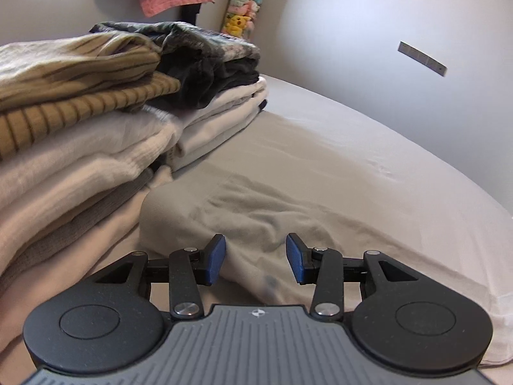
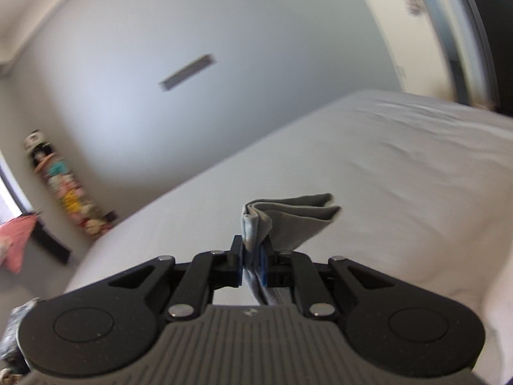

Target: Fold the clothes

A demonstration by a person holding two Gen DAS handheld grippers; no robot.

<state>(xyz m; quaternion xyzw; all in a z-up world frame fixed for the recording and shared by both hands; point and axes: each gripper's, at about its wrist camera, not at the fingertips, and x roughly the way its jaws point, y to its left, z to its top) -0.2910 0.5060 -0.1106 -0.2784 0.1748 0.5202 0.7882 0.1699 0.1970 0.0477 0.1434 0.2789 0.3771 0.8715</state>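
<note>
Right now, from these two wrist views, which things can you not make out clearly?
- Right wrist view: most of the gray cloth hangs behind the right gripper, so its type is unclear.
- Right wrist view: the toy column is blurred.
- Left wrist view: the pile of folded clothes is cut off by the left edge.
- Left wrist view: the beige garment between the left gripper's open jaws is partly hidden.

A grey-sheeted bed point(image 1: 368, 166) bears stacked folded clothes point(image 1: 96, 122) beside a crumpled beige garment point(image 1: 256, 218).
</note>
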